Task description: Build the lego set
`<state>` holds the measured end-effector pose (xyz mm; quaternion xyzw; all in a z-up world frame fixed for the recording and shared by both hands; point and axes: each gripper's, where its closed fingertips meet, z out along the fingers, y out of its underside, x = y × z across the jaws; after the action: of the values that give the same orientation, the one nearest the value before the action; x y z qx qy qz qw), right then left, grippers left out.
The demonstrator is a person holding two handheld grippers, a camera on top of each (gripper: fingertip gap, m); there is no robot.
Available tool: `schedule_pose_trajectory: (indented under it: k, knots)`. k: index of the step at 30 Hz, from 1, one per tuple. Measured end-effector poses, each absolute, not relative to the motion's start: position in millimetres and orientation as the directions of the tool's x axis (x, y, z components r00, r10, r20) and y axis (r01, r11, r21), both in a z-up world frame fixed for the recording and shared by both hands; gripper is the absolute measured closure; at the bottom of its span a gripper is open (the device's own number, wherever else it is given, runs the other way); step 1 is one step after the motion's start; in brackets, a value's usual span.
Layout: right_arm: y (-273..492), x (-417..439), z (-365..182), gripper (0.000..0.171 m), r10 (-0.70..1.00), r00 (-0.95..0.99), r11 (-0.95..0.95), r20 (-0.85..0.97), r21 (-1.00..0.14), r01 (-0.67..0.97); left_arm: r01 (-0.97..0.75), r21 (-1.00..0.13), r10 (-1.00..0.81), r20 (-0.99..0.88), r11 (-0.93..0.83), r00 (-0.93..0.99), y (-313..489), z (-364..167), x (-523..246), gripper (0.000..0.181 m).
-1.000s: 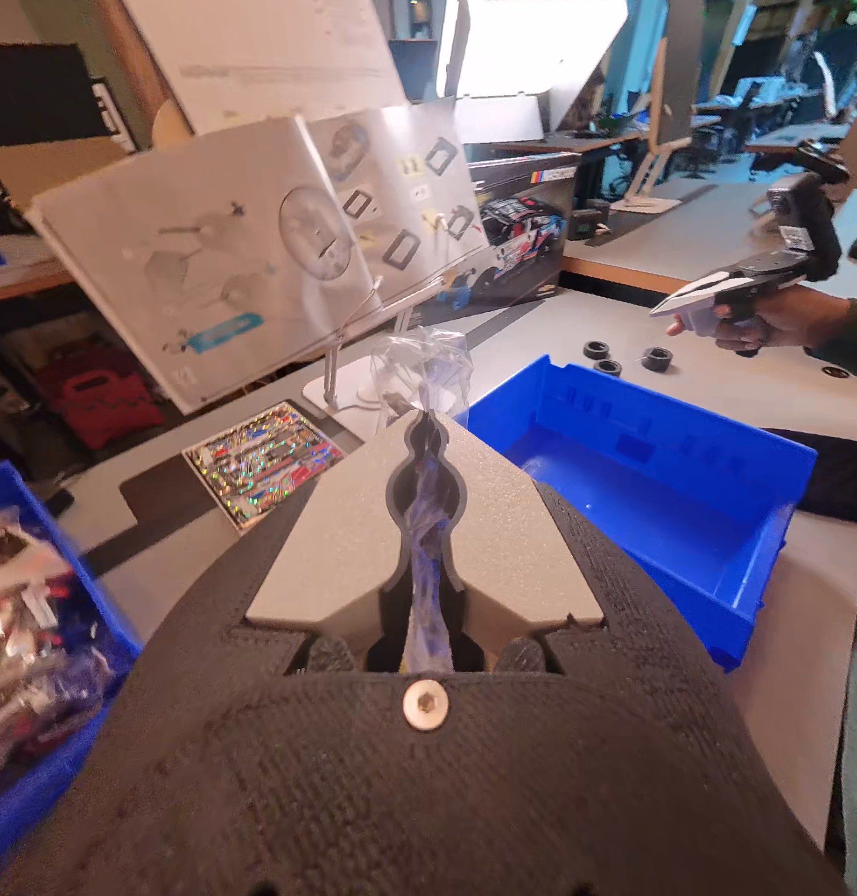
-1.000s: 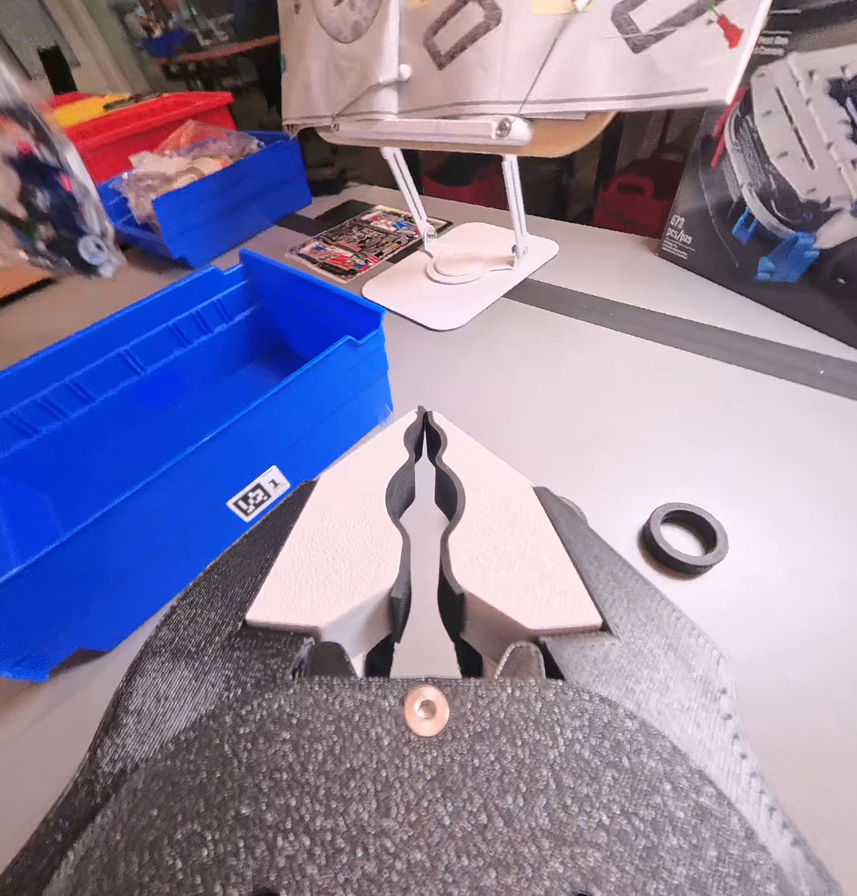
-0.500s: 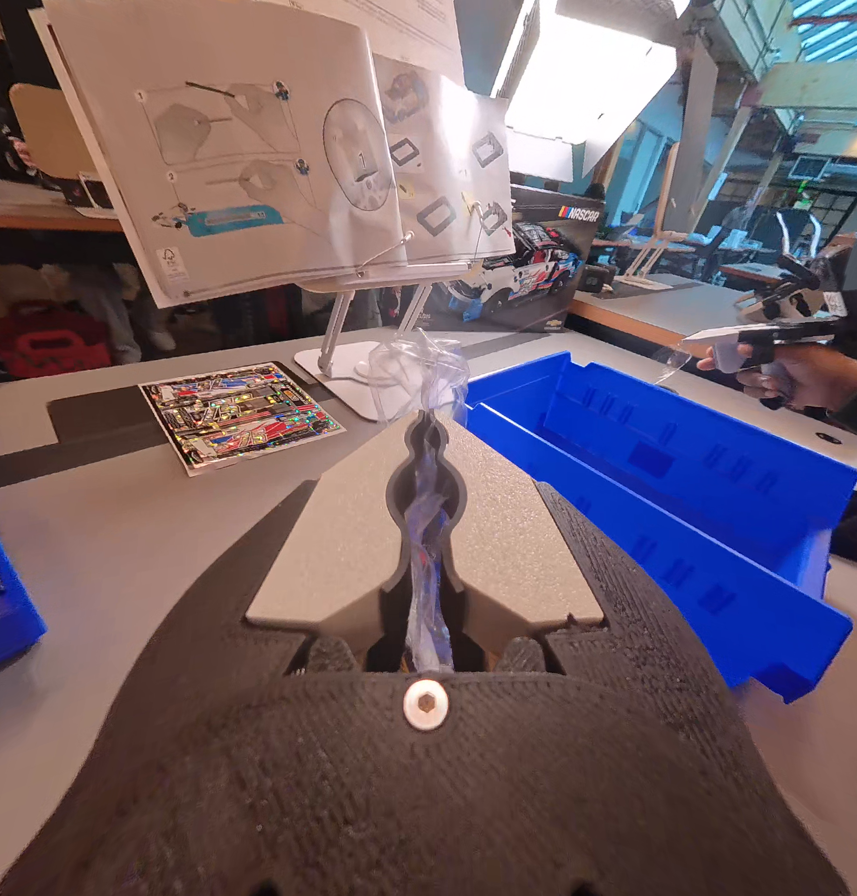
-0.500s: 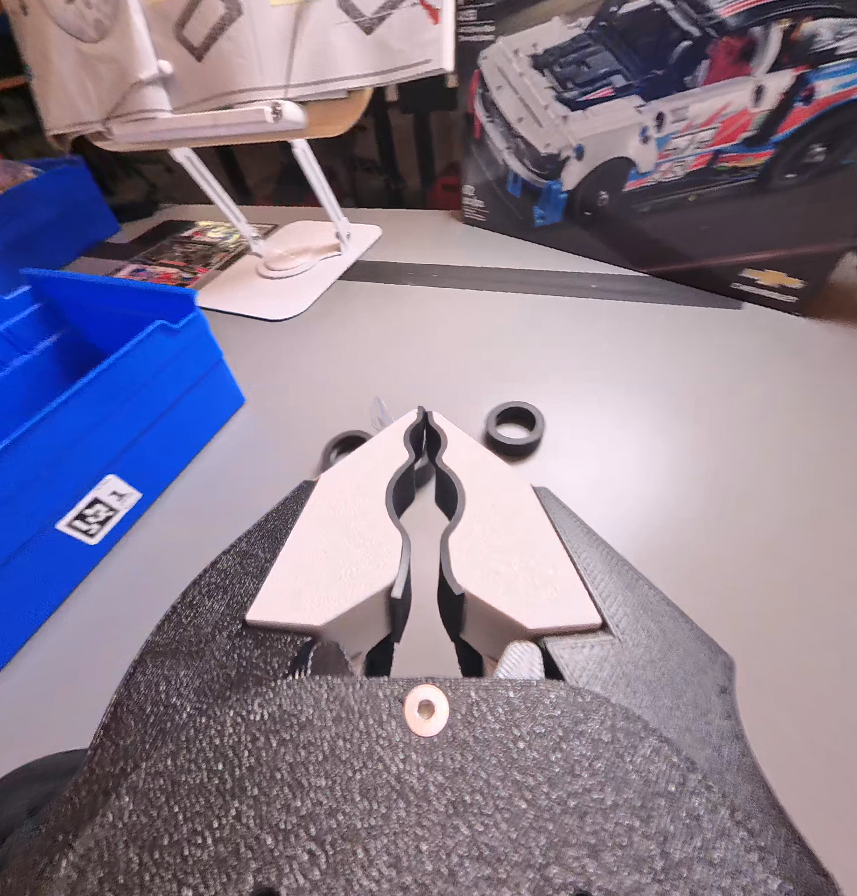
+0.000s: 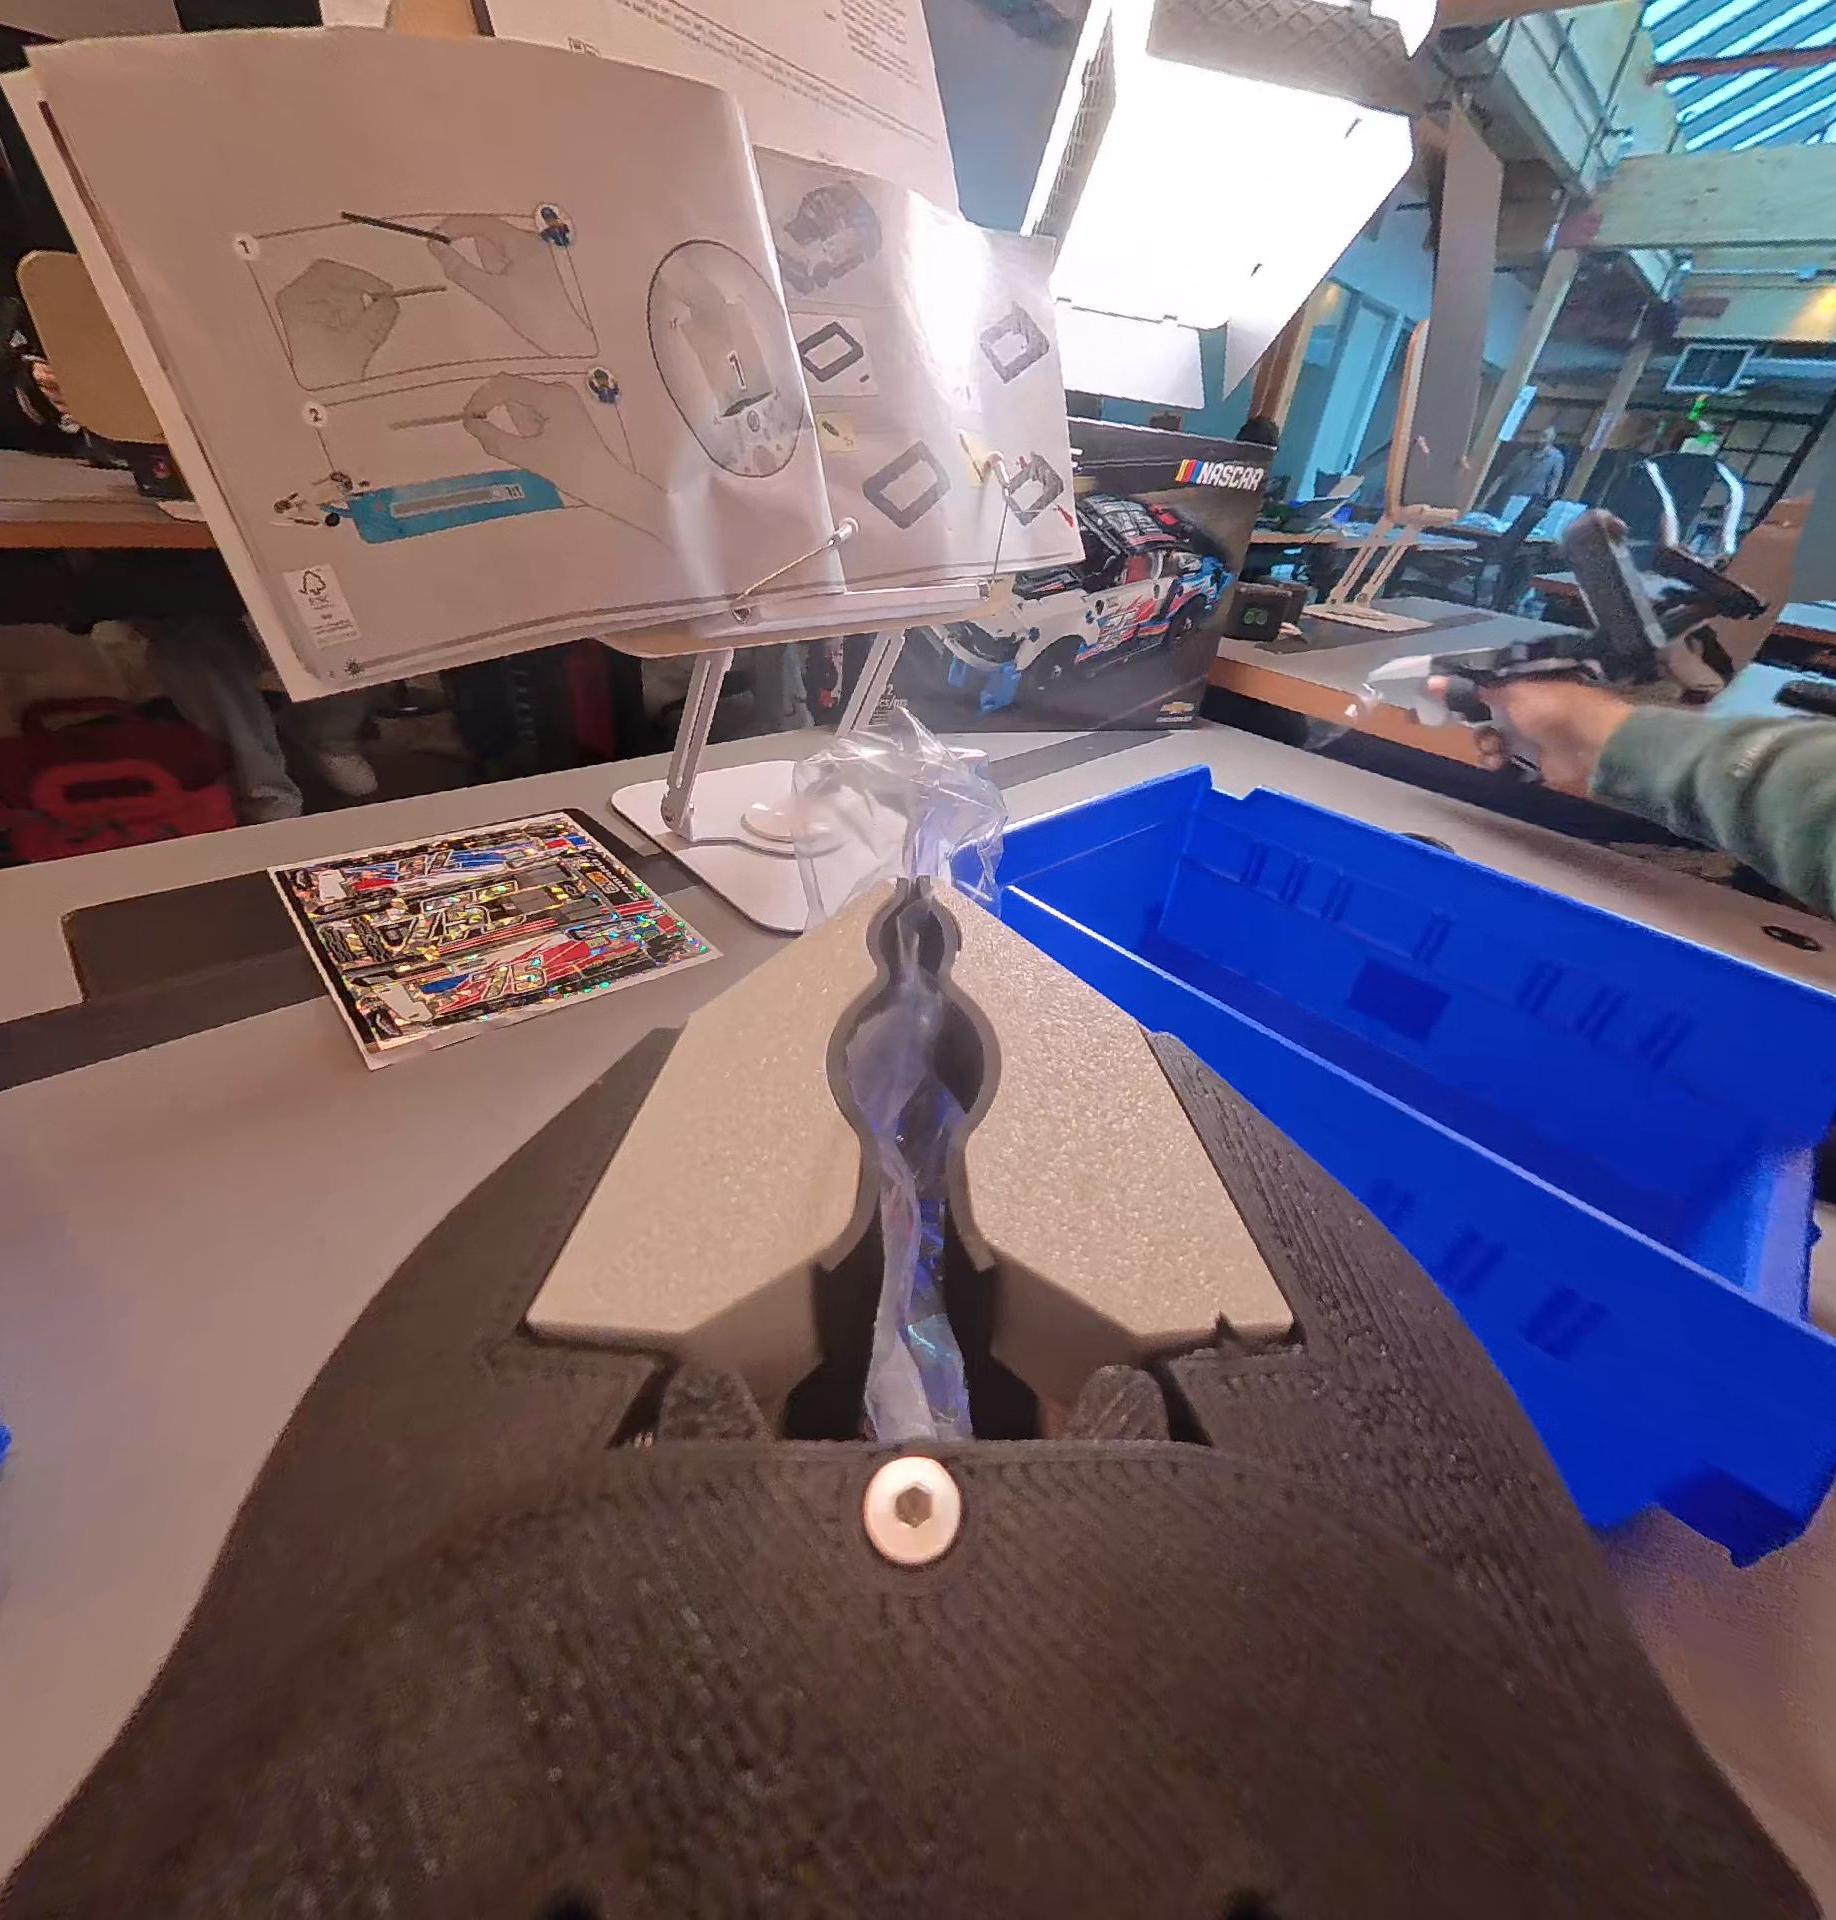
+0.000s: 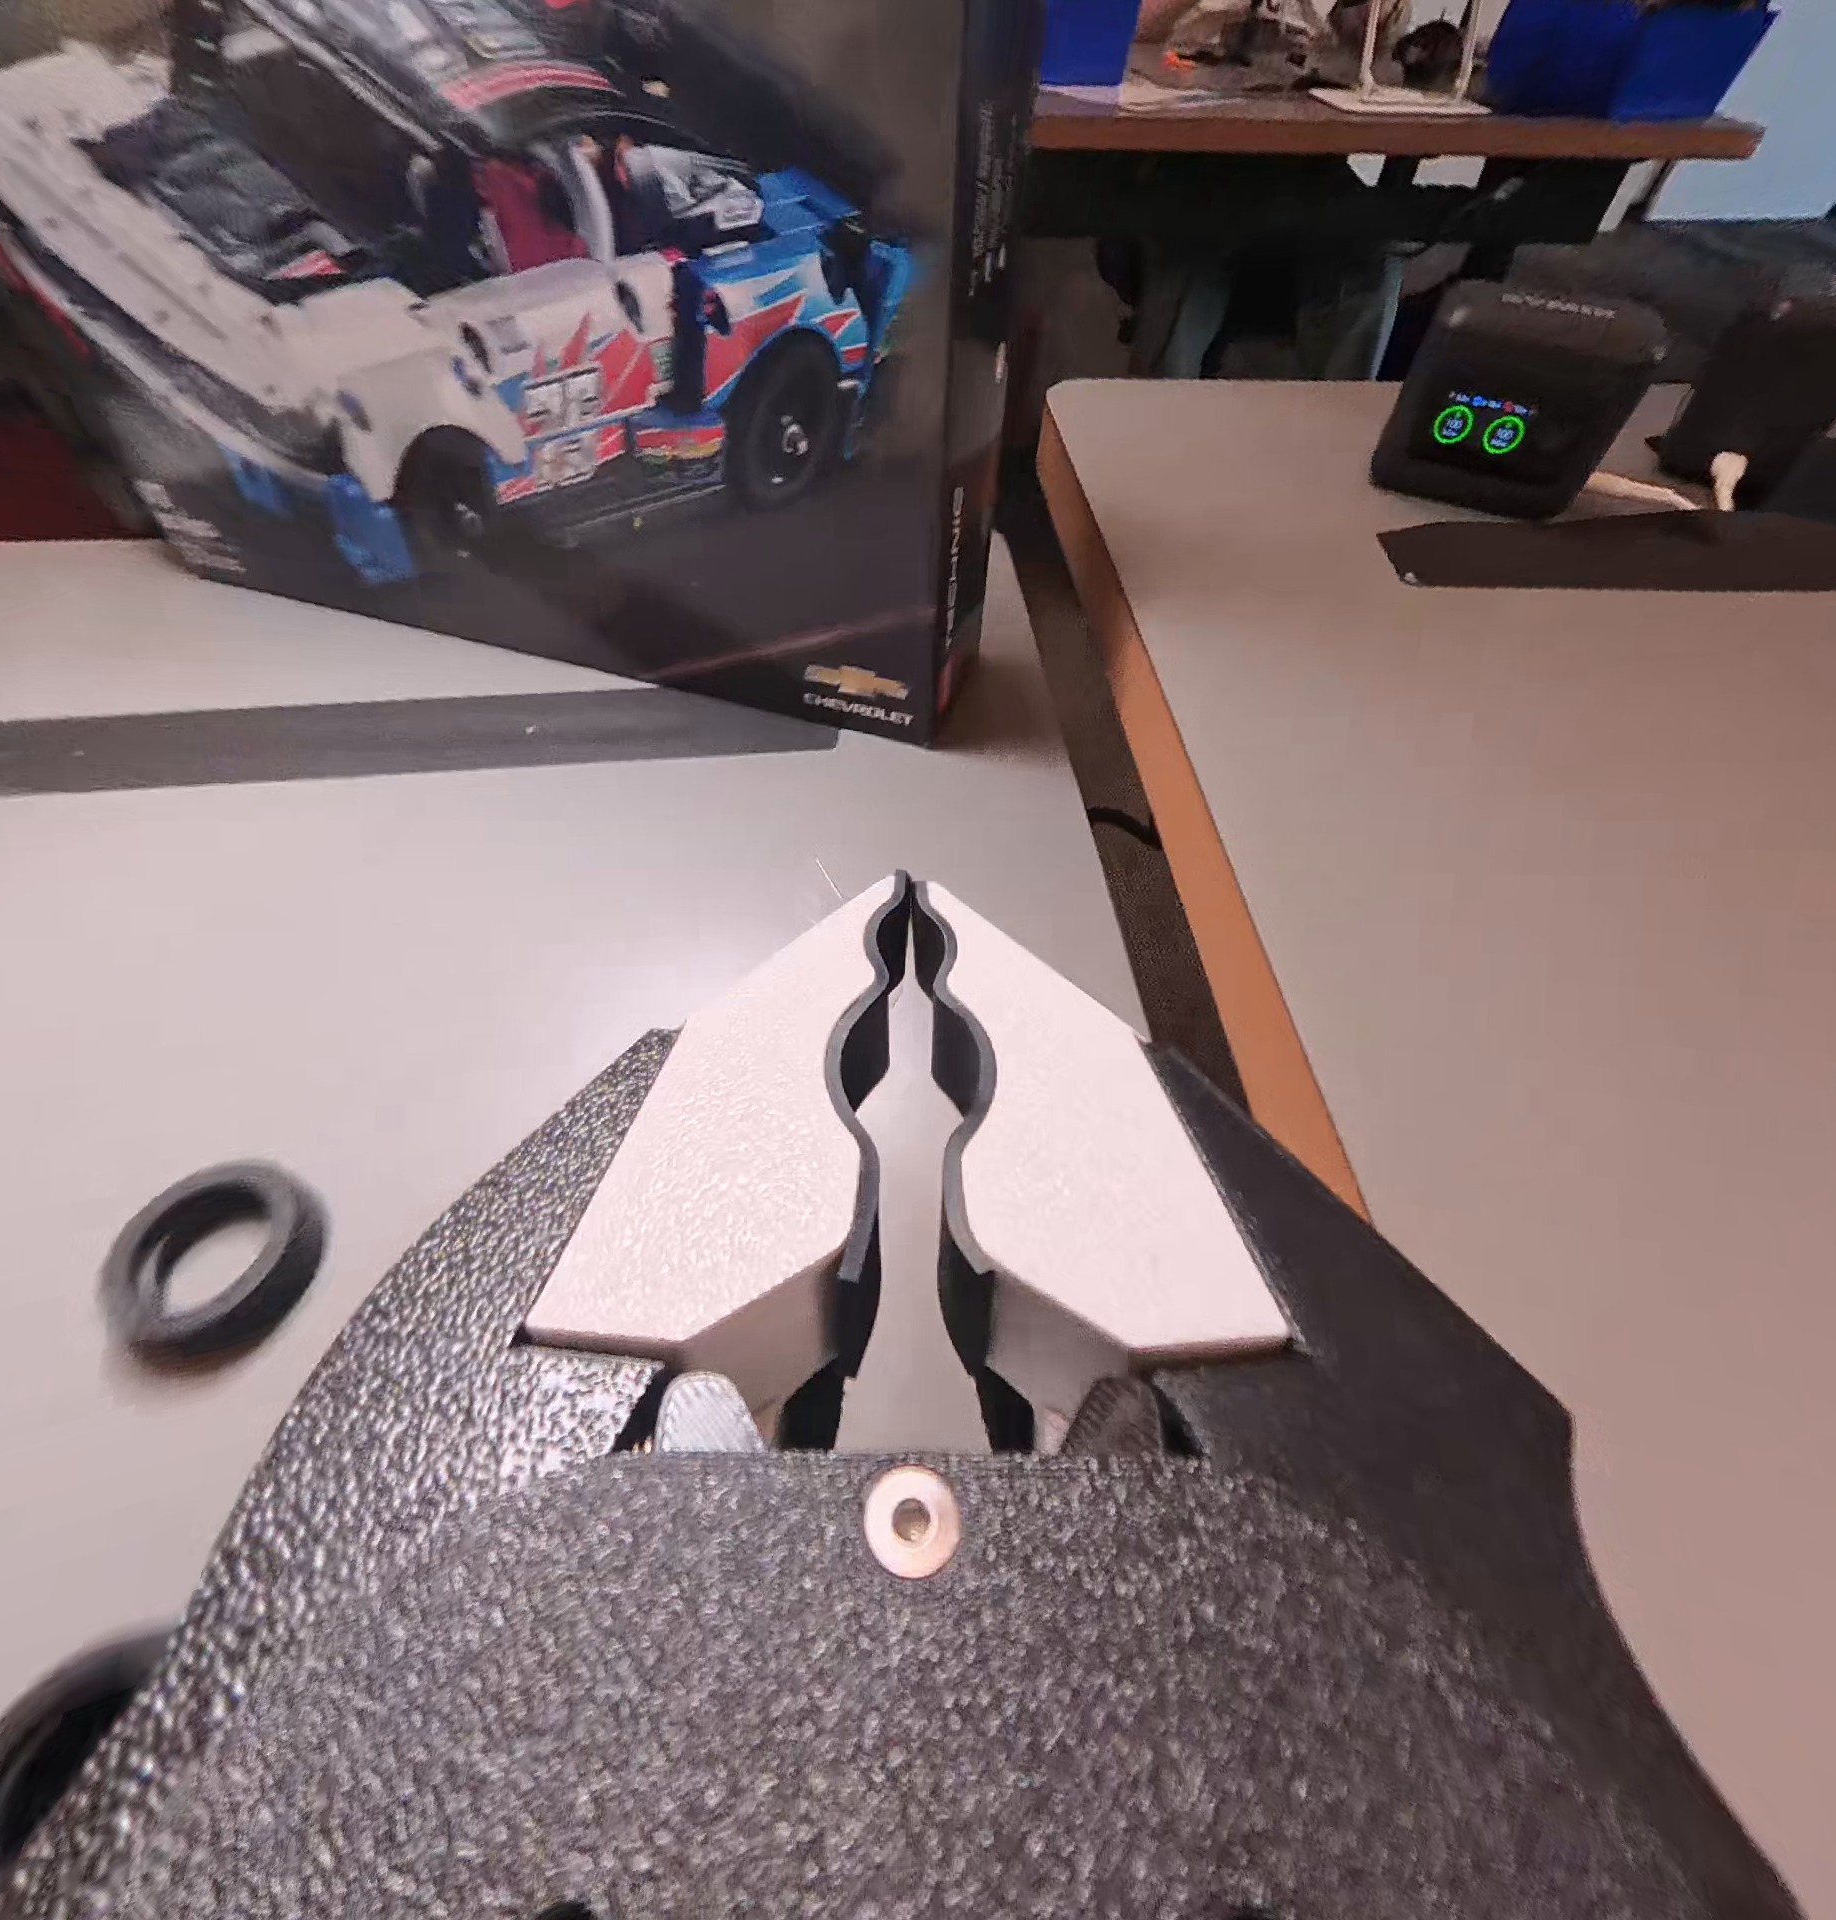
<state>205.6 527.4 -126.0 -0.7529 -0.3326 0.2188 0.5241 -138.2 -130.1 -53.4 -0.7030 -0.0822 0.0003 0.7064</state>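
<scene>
Pressed together on a clear plastic bag (image 5: 909, 1132), the jaws of the left gripper (image 5: 914, 888) pinch it along their whole length. The bag is thin and crumpled; its loose top stands up past the fingertips in a transparent puff, and between the fingers it shows blue and some red colour inside, but the pieces in it are too small to tell. It is held above the grey table (image 5: 166, 1226), just left of an open blue bin (image 5: 1516, 1143).

On the far left of the table lies a shiny sticker sheet (image 5: 488, 930), flat. Behind it a white stand (image 5: 706, 821) carries the open instruction booklet (image 5: 540, 343). Farther right stands the dark lego box (image 5: 1122, 613) with a racing car picture.

In the left wrist view the right gripper (image 5: 1413, 681) is far right, held in a hand (image 5: 1527, 727) above the table. Its jaws are closed, tips touching; a tiny clear sliver shows at the tip, but I cannot tell what it is. In the right wrist view, a black rubber tyre (image 6: 213, 1262) lies near left of it on the table, and the box stands far left.
</scene>
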Motion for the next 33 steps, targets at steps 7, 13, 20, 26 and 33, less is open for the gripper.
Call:
schedule_pose_trajectory:
  k: [7,13,20,26,33]
  knots:
    - [604.8,165.7,-169.6,0.17,0.653,0.747,-0.321,0.128,-0.846,0.425,0.092,-0.995,0.158,0.086,-0.034,0.984,-124.6,-51.5,-132.1,0.181]
    - [593.8,157.5,-174.7,0.141,0.713,0.683,-0.319,0.161,-0.792,0.52,0.075,-0.997,0.143,0.069,-0.037,0.987,-115.9,-50.7,-125.3,0.181]
    - [495.0,140.1,-72.4,0.113,0.795,0.546,-0.026,0.265,-0.883,0.468,0.111,-0.993,0.134,0.107,-0.026,0.985,-116.0,-48.6,-119.4,0.181]
    - [282.9,85.7,-23.3,0.125,0.966,0.071,0.199,0.251,-0.884,0.422,0.08,-0.996,0.117,0.077,-0.025,0.99,-114.8,-48.9,-103.0,0.181]
    - [69.9,49.8,-22.0,0.133,0.888,-0.41,0.363,0.208,-0.864,0.347,-0.058,-0.995,0.062,-0.063,-0.082,0.996,-104.4,-48.6,-69.8,0.181]
